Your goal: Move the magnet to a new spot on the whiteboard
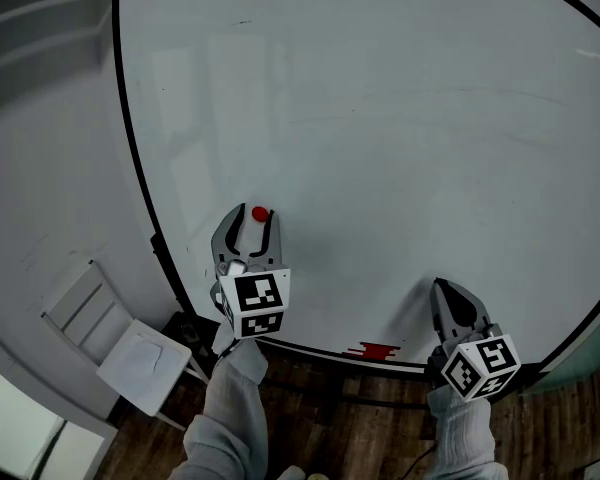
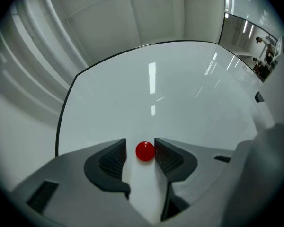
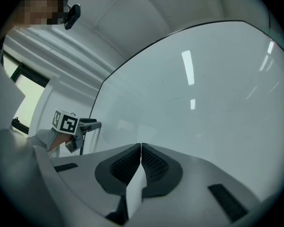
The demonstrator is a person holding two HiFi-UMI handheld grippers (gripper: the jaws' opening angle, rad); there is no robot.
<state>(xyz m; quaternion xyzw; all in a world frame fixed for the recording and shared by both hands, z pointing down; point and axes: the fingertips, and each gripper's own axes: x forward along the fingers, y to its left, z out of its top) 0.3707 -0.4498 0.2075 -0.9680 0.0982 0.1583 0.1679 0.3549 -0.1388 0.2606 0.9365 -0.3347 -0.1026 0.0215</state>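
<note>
A small round red magnet (image 1: 259, 213) sticks to the whiteboard (image 1: 380, 118) near its lower left edge. My left gripper (image 1: 255, 216) has a jaw on either side of it. In the left gripper view the magnet (image 2: 145, 151) lies between the ribbed pads, close against the right one, with a clear gap to the left pad (image 2: 114, 158), so the left gripper (image 2: 140, 144) is open around it. My right gripper (image 1: 443, 288) is low on the board at the right, apart from the magnet. Its jaws meet with nothing between them (image 3: 141, 146).
The board has a thin black frame (image 1: 135, 158), with a grey wall beyond it on the left. A red mark (image 1: 375, 350) sits at the board's bottom edge between the two grippers. A white chair (image 1: 120, 348) stands below left on the wooden floor.
</note>
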